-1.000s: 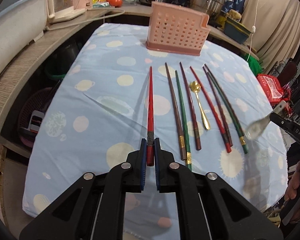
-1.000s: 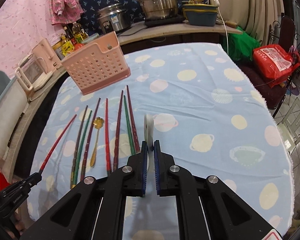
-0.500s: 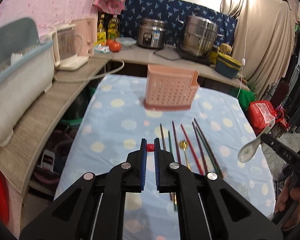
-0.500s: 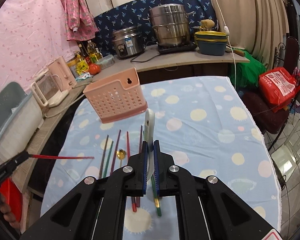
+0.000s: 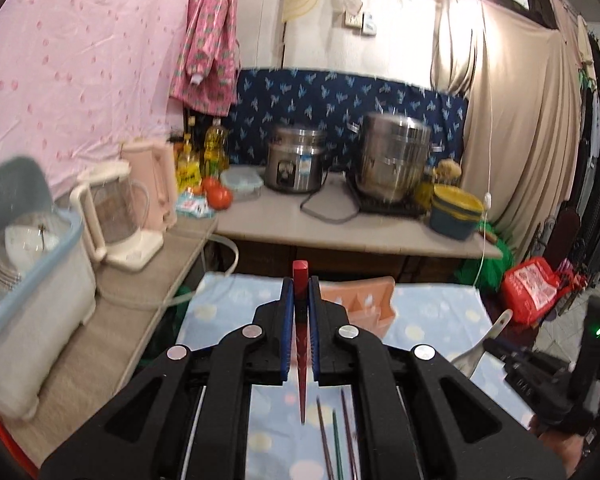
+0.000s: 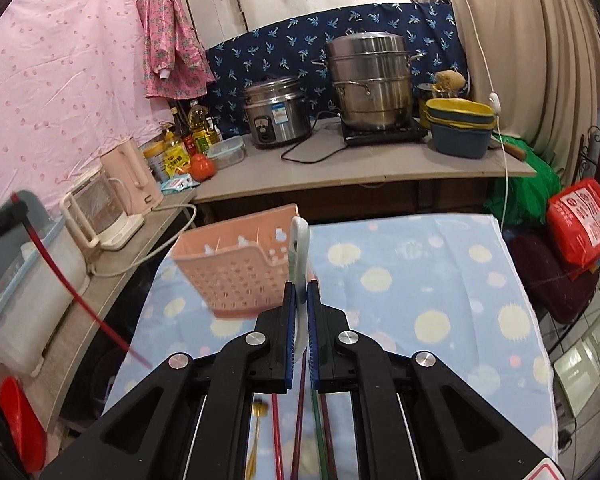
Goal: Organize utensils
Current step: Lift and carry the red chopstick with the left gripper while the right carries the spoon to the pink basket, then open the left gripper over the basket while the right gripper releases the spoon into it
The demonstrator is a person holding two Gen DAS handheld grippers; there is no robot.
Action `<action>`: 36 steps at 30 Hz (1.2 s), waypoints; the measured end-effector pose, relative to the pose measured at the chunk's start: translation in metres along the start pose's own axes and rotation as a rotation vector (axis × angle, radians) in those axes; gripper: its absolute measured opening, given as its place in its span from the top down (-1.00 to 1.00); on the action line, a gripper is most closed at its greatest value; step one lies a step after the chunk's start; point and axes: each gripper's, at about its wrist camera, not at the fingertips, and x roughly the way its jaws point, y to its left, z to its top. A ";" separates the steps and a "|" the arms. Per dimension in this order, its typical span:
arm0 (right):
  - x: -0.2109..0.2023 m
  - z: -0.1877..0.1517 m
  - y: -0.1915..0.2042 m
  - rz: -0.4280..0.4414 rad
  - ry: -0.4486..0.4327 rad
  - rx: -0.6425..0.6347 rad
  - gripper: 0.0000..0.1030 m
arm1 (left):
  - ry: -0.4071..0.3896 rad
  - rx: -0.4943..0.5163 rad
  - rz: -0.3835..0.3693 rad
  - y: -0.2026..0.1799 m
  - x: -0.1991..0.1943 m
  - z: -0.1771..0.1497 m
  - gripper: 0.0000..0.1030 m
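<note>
My left gripper [image 5: 299, 280] is shut on a red chopstick [image 5: 301, 344], held upright with its thin tip pointing down above the table. The chopstick also shows at the left of the right wrist view [image 6: 76, 300]. My right gripper [image 6: 298, 286] is shut on a white ceramic spoon [image 6: 299, 256], handle up; the spoon also shows in the left wrist view [image 5: 484, 346]. The pink perforated utensil basket [image 6: 240, 276] stands on the blue dotted tablecloth [image 6: 420, 280] just ahead of both grippers. Several chopsticks [image 6: 320, 432] and a gold spoon [image 6: 258, 412] lie on the cloth below.
A counter [image 6: 380, 168] behind the table holds a rice cooker [image 6: 278, 112], a steel steamer pot [image 6: 370, 80] and stacked bowls [image 6: 460, 128]. A kettle [image 6: 108, 208] and dish rack [image 5: 28, 280] stand at the left. A red bag [image 6: 584, 220] lies at the right.
Both grippers have risen and tilted up, and moved closer to the basket. The red chopstick swung from lying flat to hanging upright in my left gripper. The spoon stays gripped.
</note>
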 end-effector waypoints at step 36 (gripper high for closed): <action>0.124 0.034 0.013 -0.007 0.057 -0.032 0.25 | 0.112 -0.004 0.108 -0.010 0.147 -0.014 0.32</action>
